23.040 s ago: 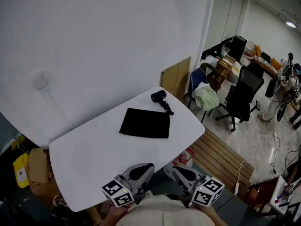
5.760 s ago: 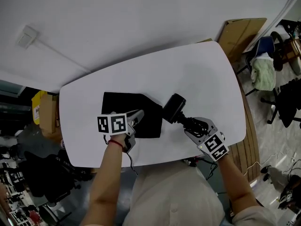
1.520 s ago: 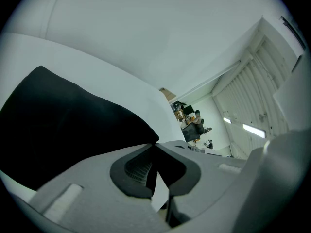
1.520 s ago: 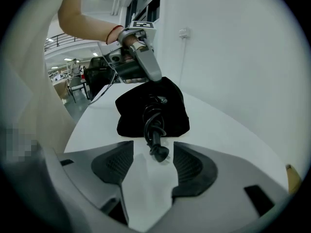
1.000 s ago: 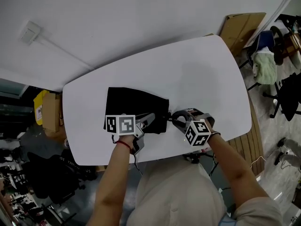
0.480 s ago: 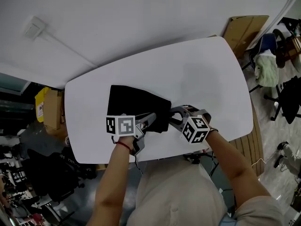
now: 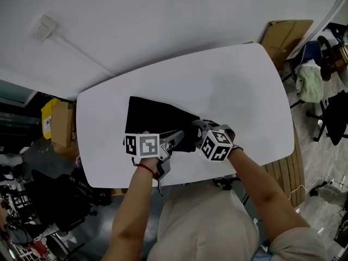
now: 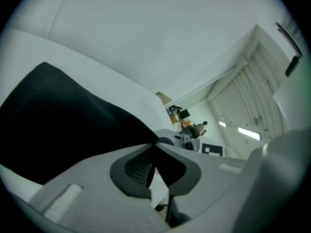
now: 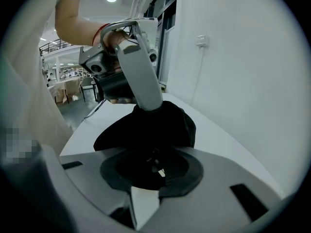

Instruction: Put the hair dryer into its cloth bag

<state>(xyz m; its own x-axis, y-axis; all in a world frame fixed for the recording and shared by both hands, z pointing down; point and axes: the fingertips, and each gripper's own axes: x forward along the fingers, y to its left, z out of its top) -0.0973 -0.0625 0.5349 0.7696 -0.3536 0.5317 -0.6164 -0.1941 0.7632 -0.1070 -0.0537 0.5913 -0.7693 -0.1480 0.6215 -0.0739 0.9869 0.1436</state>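
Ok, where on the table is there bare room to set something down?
The table's whole right half, from the bag to the right edge, is bare. So is the far strip behind the bag, and a narrower one on its left. Crowded: the bag's near edge, where the left gripper and right gripper meet.

The hair dryer (image 9: 153, 165), once bare by the desk's far edge beside the flat cloth bag (image 7: 155, 118), now sits almost wholly inside it, and the bag bulges. The right tongs (image 7: 193, 133) have pushed leftward to the bag's mouth, close beside the left tongs (image 7: 176, 138).
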